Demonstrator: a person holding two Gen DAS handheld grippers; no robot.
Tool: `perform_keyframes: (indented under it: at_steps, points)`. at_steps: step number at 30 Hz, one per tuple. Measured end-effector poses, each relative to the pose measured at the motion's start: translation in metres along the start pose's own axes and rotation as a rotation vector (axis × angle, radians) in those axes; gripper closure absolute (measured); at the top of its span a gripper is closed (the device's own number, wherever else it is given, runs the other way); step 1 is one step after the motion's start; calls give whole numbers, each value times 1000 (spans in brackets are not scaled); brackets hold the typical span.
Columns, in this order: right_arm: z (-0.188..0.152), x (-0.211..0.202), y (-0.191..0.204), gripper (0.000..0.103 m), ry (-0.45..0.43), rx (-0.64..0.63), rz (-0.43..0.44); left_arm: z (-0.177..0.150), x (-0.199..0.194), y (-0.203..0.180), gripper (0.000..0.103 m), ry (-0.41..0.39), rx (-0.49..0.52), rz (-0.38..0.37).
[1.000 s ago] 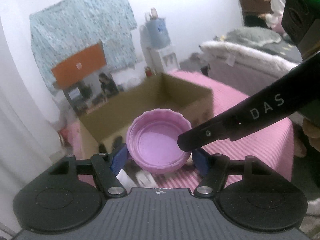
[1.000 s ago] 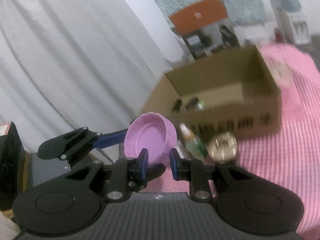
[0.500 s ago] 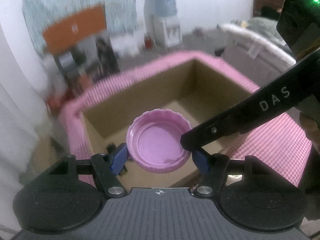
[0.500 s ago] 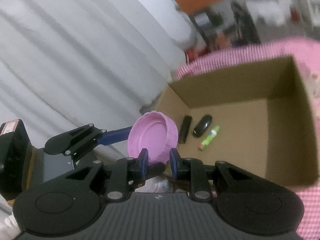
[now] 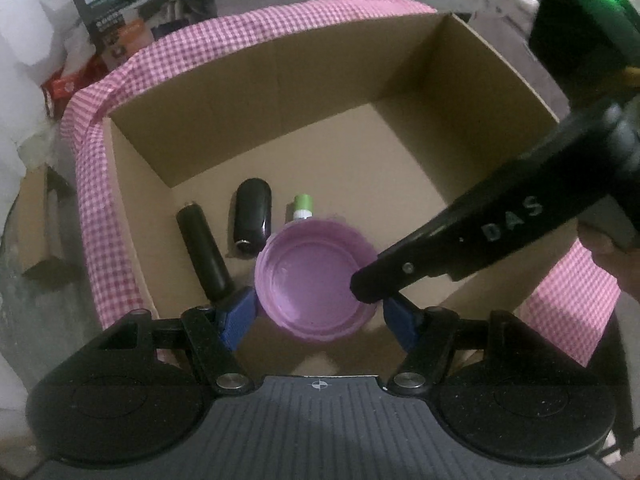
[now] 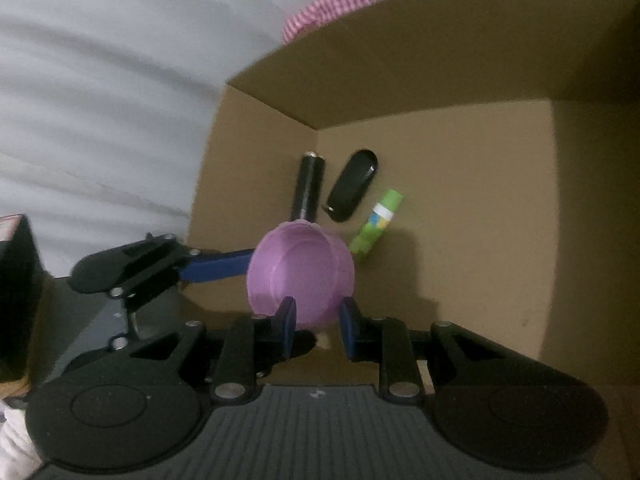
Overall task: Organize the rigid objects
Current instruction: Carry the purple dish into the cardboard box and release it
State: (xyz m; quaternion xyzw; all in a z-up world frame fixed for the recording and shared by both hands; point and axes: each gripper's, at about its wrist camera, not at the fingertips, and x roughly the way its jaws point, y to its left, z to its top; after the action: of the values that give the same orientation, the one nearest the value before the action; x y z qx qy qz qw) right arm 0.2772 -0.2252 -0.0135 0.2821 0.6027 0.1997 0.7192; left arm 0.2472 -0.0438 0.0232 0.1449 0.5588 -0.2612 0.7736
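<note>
A round purple lid [image 5: 316, 280] hangs hollow side up over the floor of an open cardboard box [image 5: 280, 80]. My left gripper [image 5: 318, 314] is shut on it, with the blue pads pressing on opposite sides. My right gripper [image 6: 318, 316] is shut on the lid's [image 6: 300, 276] near rim, and one of its black fingers [image 5: 460, 248] reaches in from the right with its tip inside the lid. On the box floor lie a black cylinder [image 5: 204, 252], a black oval case [image 5: 252, 216] and a green tube [image 5: 302, 204], partly hidden behind the lid.
The box stands on a pink checked cloth [image 5: 92, 160]. Its walls [image 6: 400, 60] rise around the lid, and the right half of the box floor [image 5: 380, 168] is bare. Cartons and clutter [image 5: 100, 8] sit on the floor beyond. White curtain [image 6: 100, 100] hangs at the left.
Both grippers have carried the lid forward and tipped downward, from in front of the box to over its inside. The box's contents have come into view below the lid.
</note>
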Motion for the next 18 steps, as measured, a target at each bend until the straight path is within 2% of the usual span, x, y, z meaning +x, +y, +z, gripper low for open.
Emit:
perform_keyframes:
  at_steps: [8, 11, 15, 18]
  points:
    - [0, 19, -3, 76, 130, 7, -12, -3, -5, -4, 25, 56, 18, -44]
    - [-2, 22, -2, 74, 158, 4, -20, -6, -16, -7, 22, 33, 21, -34]
    - [0, 14, 2, 57, 138, -3, -26, -8, -34, -6, 18, -14, 9, -57]
    - [4, 4, 4, 57, 103, -6, -29, -11, -49, -9, 17, -80, 29, -32]
